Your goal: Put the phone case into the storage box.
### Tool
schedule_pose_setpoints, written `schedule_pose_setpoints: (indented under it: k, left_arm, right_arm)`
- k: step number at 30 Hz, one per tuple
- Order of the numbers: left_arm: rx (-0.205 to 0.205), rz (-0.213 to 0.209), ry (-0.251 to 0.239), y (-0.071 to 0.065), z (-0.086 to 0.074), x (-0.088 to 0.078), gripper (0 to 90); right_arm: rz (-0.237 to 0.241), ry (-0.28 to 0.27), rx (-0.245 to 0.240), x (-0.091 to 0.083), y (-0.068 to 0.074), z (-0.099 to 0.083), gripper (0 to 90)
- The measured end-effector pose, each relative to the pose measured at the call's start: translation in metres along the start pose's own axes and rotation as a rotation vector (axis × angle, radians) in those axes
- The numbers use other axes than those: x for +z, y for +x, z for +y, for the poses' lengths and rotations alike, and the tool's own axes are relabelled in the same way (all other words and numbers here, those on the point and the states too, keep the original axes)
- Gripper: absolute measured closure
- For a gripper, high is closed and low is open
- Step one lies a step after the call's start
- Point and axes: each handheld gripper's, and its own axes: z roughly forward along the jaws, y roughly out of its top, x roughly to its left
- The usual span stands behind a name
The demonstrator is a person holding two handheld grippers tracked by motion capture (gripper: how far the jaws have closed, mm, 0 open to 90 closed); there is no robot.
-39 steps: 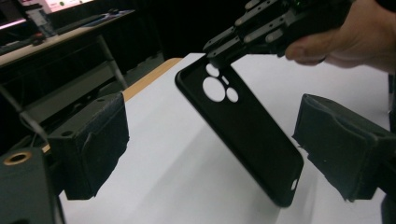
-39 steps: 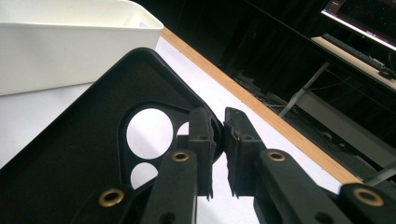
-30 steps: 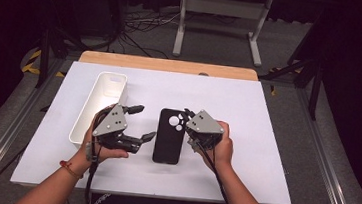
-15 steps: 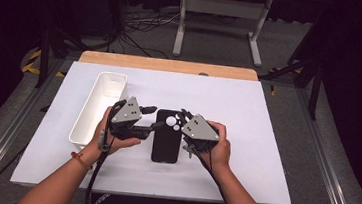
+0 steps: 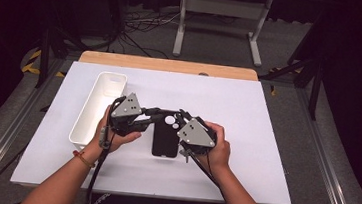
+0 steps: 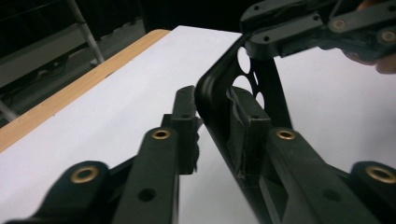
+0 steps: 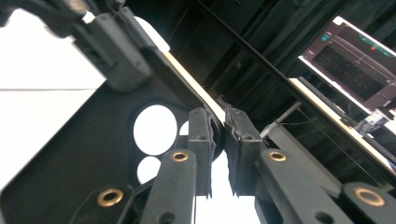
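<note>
A black phone case (image 5: 165,140) with round camera holes lies near the middle of the white table (image 5: 252,119). My left gripper (image 5: 159,114) comes in from the left and is shut on the case's top left edge. In the left gripper view the case wall (image 6: 219,93) stands between the two jaws. My right gripper (image 5: 181,117) comes in from the right, shut on the top right edge. In the right gripper view its fingertips (image 7: 201,126) pinch the rim beside the camera holes of the case (image 7: 70,158). The two grippers nearly meet over the case's top end.
A long white tray (image 5: 98,109) stands just left of my left hand. A wooden strip (image 5: 167,64) runs along the table's far edge, with a metal stand and cables on the floor beyond. A lit monitor (image 7: 355,70) appears in the right gripper view.
Both grippers moved inward from the case's sides to its top end and shut on its edges. The case stays in about the same spot.
</note>
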Motion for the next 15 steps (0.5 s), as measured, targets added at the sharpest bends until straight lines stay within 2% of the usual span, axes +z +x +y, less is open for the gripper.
schedule_pose_setpoints:
  k: [2, 5, 11, 15]
  left_arm:
    - [-0.011, 0.002, -0.001, 0.0033, -0.0014, -0.0021, 80.7]
    - [-0.014, 0.000, -0.009, 0.0052, -0.0042, -0.0031, 81.3]
    - [0.026, 0.037, 0.002, -0.0018, 0.0001, -0.0056, 81.5]
    - [0.024, 0.038, -0.009, -0.0032, 0.0012, -0.0077, 81.7]
  right_arm:
    - [0.023, 0.002, -0.003, 0.0013, 0.0020, -0.0007, 82.0]
    - [0.025, -0.001, -0.017, 0.0024, 0.0052, -0.0007, 82.0]
    - [0.021, -0.011, -0.016, 0.0010, 0.0060, -0.0003, 82.0]
    - [0.023, -0.024, -0.007, -0.0014, 0.0041, 0.0013, 81.8]
